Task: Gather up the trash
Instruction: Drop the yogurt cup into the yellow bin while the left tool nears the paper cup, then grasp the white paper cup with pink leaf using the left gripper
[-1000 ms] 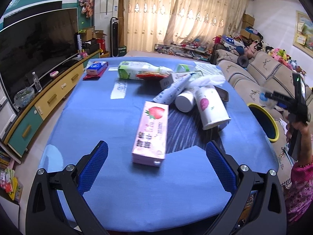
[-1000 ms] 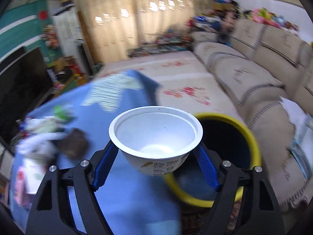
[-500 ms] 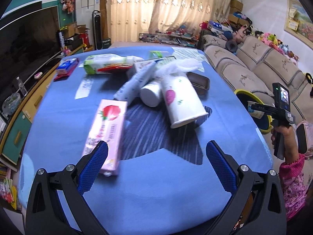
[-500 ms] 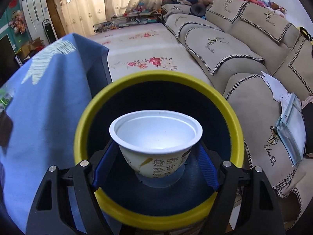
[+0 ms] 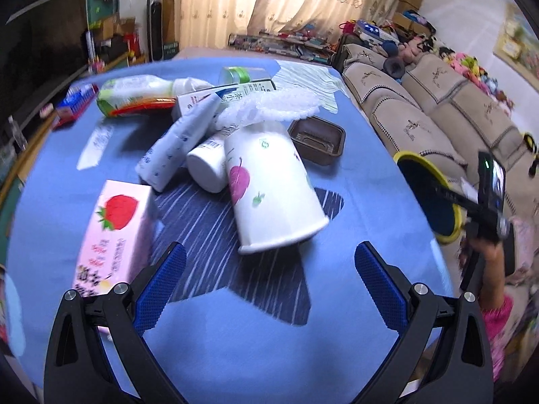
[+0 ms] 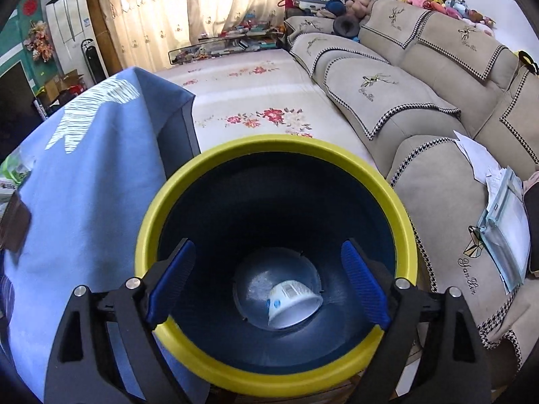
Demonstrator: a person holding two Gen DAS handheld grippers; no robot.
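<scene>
My right gripper (image 6: pixel 267 282) hangs over the yellow-rimmed dark blue bin (image 6: pixel 409 232), its jaws opening with nothing between them. A white plastic cup (image 6: pixel 293 303) lies tipped over on the bin's bottom. My left gripper (image 5: pixel 266 282) stands open above the blue tablecloth (image 5: pixel 256 333), just short of a toppled white paper cup (image 5: pixel 269 192) with a leaf print. Behind that cup lie a pink strawberry box (image 5: pixel 113 232), a white tube (image 5: pixel 178 148), a white bottle (image 5: pixel 207 166), a brown tray (image 5: pixel 318 139) and cartons. The same bin (image 5: pixel 427 198) and the person's hand with the right gripper (image 5: pixel 485 198) show at the right.
A beige sofa (image 6: pixel 421 107) runs beside the bin, papers (image 6: pixel 498 208) lying on it. The table's blue cloth (image 6: pixel 84 181) drops close to the bin's left side. A green and white bottle (image 5: pixel 134 96) and a red-blue pack (image 5: pixel 72 102) lie at the table's far side.
The right gripper carried the white cup over the bin, opened and let it fall to the bottom. The left gripper moved right and closer toward the toppled paper cup.
</scene>
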